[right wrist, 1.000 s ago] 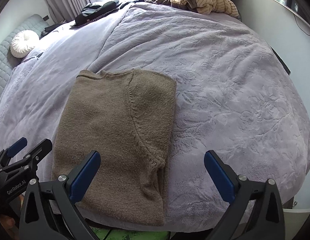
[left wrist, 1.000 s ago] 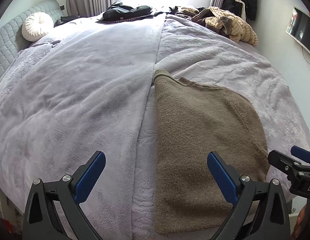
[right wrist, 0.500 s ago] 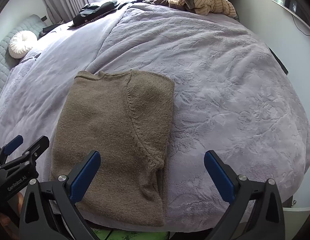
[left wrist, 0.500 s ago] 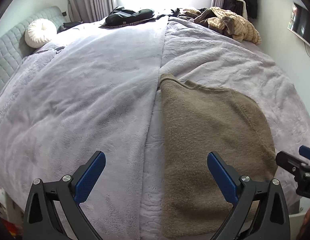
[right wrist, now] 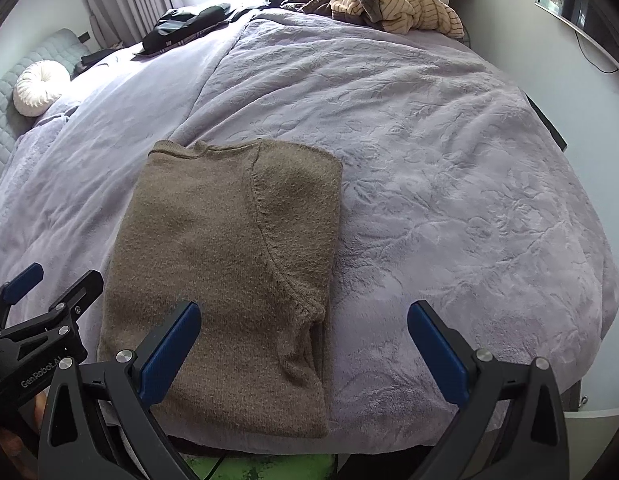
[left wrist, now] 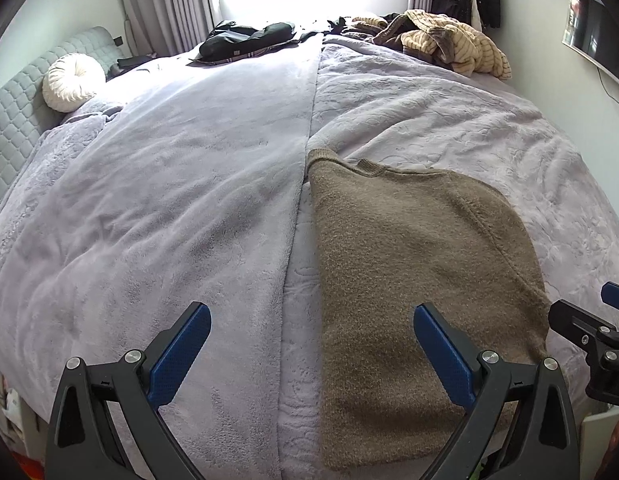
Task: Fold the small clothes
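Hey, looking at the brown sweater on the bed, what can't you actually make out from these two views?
- Brown sweater hem: in the right wrist view, the right claw frame covers its near left corner.
- Sweater's right edge: in the left wrist view, the left claw finger partly hides it.
- Tucked-under sleeves: hidden beneath the folded body in both views.
- Far clothes pile: too small to tell pieces apart.

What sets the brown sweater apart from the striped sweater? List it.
The brown sweater lies flat and folded into a neat rectangle near the bed's front edge; the striped sweater sits crumpled in a heap at the far side. The brown sweater is one plain colour; the striped sweater is cream with thin dark lines. Both are knitwear resting on the lilac blanket.
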